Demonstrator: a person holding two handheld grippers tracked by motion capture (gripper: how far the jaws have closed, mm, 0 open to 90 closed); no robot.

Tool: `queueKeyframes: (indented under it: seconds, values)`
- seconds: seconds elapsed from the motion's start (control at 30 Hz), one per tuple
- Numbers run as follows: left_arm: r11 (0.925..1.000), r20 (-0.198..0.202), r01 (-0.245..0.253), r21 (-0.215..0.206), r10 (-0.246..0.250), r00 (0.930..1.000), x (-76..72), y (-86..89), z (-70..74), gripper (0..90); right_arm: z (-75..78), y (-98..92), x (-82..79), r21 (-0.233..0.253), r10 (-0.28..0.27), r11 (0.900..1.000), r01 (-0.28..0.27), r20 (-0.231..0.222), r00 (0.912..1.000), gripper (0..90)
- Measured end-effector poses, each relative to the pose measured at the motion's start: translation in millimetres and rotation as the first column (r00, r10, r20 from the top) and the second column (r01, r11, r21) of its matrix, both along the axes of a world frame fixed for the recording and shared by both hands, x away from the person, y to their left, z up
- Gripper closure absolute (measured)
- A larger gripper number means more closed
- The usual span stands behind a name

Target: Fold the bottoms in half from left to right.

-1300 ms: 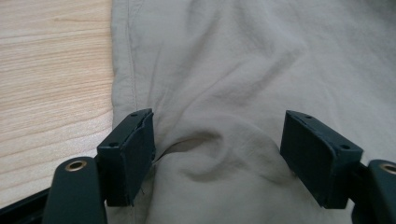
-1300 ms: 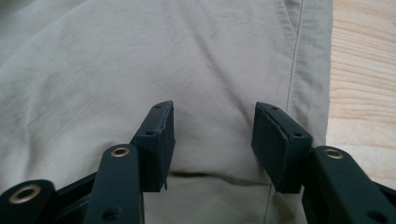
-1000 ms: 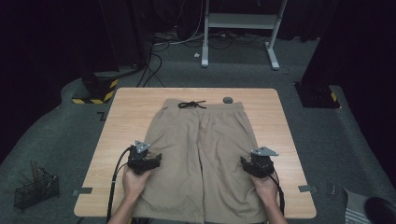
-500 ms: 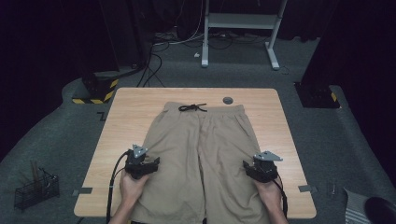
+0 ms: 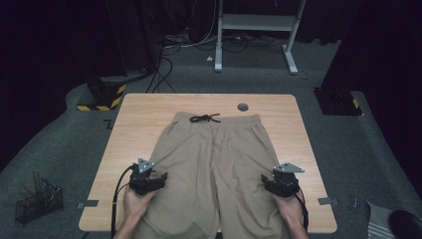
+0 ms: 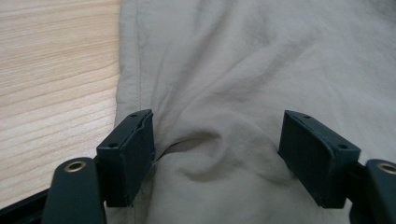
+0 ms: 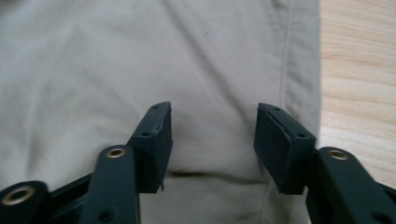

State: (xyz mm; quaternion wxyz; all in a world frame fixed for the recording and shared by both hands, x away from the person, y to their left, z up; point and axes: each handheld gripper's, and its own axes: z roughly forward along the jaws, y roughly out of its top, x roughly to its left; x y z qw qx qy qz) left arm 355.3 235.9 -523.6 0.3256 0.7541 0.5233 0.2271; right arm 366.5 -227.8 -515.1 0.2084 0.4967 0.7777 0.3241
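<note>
Khaki shorts lie flat on the wooden table, with the waistband and its black drawstring at the far end. My left gripper rests on the outer edge of the left leg. It is open, and in the left gripper view a soft bulge of cloth sits between the wide-apart jaws of this left gripper. My right gripper is at the outer edge of the right leg. In the right gripper view it stands open over the fabric, close to the side seam.
A small dark round disc lies on the table beyond the waistband. Bare wood runs along both sides of the shorts. On the floor at the left stands a wire basket. Cables and a table frame lie farther back.
Both grippers have slid a little toward the near edge of the table and slightly outward along the legs. The shorts have barely shifted.
</note>
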Motion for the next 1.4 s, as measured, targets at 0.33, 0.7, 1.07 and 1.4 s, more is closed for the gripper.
queueKeyframes:
  seconds: [0.33, 0.7, 1.07, 1.4]
  values:
    - [0.9955, 0.019, 0.048, -0.081, -0.046, 0.9987, 28.5, -26.9, 19.7, 28.0, 33.3, 23.4, 21.2, 0.076, -0.011, 0.997, 0.006, 0.073, 0.9973, 42.2]
    - [0.9992, -0.008, 0.009, -0.04, -0.009, 0.9999, 49.3, -32.6, 1.1, 28.2, 1.5, 41.9, 51.9, 0.062, -0.048, 0.997, 0.048, -0.004, 0.9988, 42.4]
    - [0.9996, 0.036, 0.029, -0.005, -0.029, 0.9989, 34.4, -25.6, -3.6, 30.1, -7.8, 35.0, 31.3, -0.007, -0.019, 1.0, 0.019, 0.048, 0.9987, 43.2]
    - [0.9985, 0.034, 0.053, -0.011, -0.052, 0.9981, 14.9, -14.4, -3.8, 30.2, -7.8, 25.8, 8.8, -0.006, -0.002, 1.0, 0.002, 0.048, 0.9988, 43.2]
